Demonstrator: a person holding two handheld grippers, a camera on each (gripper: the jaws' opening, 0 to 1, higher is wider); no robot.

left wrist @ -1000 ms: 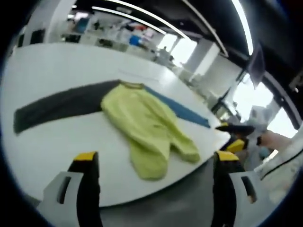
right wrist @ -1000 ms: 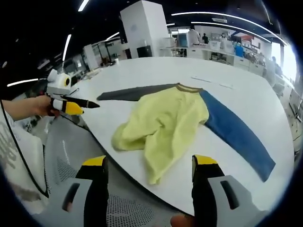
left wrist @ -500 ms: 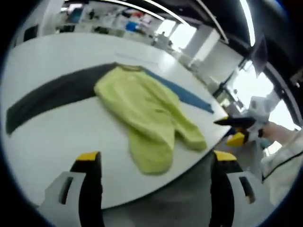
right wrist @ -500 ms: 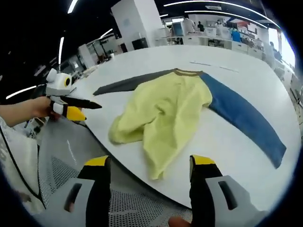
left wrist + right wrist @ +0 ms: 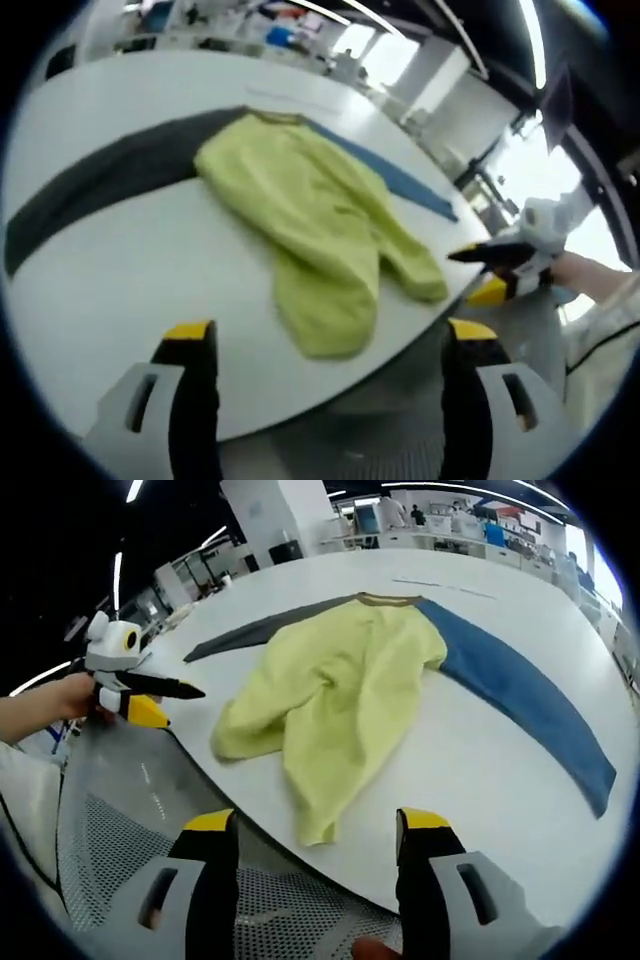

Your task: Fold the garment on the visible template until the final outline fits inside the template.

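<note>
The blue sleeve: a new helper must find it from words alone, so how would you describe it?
On the white table lies a rumpled yellow-green garment with two long sleeves spread from its collar. The blue sleeve is the flat denim-coloured strip on one side; the dark grey sleeve is opposite.

Yellow garment (image 5: 340,695) bunched over itself, so lower hem outline hidden in folds; garment covers inner ends of dark grey sleeve (image 5: 95,185) and blue sleeve (image 5: 520,695); template outline on white table (image 5: 120,300) not discernible; far benches and people in right gripper view too small and blurred to tell; left gripper view's far background blurred; table's far edge cut off by frame.
</note>
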